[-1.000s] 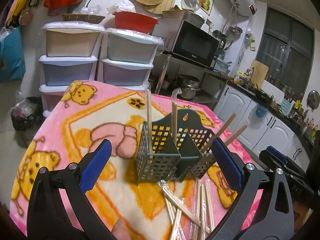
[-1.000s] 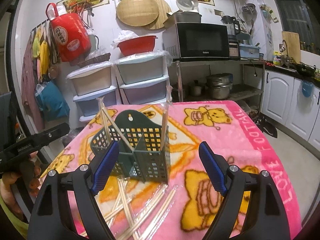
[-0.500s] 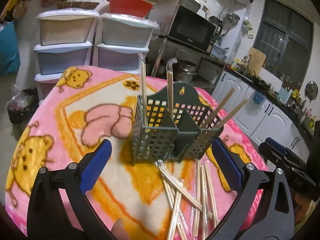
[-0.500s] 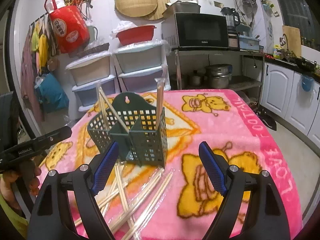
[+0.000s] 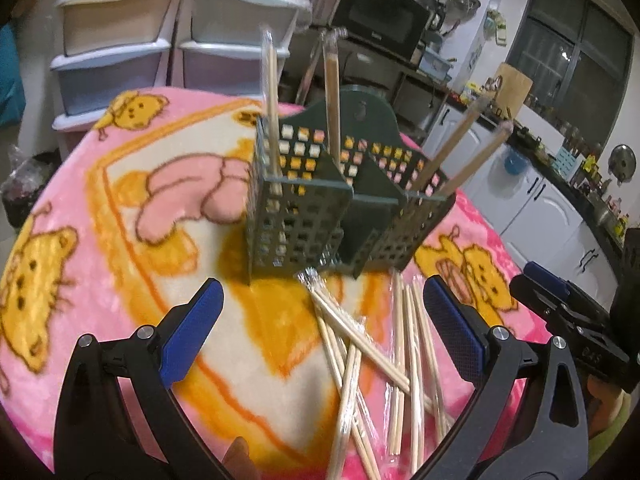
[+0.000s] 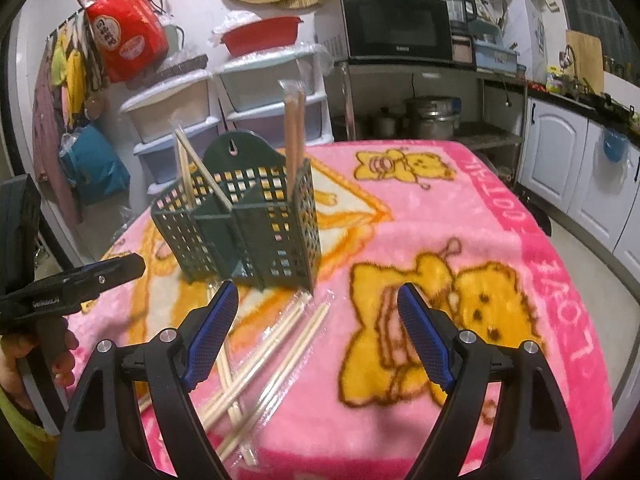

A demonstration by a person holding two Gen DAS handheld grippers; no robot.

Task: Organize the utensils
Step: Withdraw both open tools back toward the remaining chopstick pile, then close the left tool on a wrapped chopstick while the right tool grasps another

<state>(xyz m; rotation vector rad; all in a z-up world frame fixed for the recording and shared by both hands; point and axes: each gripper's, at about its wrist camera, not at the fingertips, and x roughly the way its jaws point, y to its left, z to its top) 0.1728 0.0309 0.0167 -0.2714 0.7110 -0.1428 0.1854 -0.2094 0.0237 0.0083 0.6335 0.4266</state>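
A dark green lattice utensil holder [image 5: 320, 208] stands upright on the pink blanket; it also shows in the right wrist view [image 6: 240, 224]. Several wrapped chopsticks stand in its compartments [image 5: 331, 96] [image 6: 294, 128]. Several more wrapped chopsticks lie loose in a crossed pile in front of it [image 5: 372, 356] [image 6: 264, 360]. My left gripper [image 5: 320, 332] is open and empty, above the pile. My right gripper [image 6: 318, 336] is open and empty, just right of the pile and in front of the holder. The right gripper also shows at the right edge of the left wrist view [image 5: 568, 320].
The pink cartoon blanket [image 6: 460, 240] covers the table, whose edges drop off on all sides. Stacked plastic drawers [image 5: 132, 44] and a microwave [image 6: 396, 26] stand behind. White cabinets [image 6: 580, 168] line the right.
Both grippers have moved closer to the table and lower toward the loose chopsticks. The holder and chopsticks look larger. Both stay open and empty.
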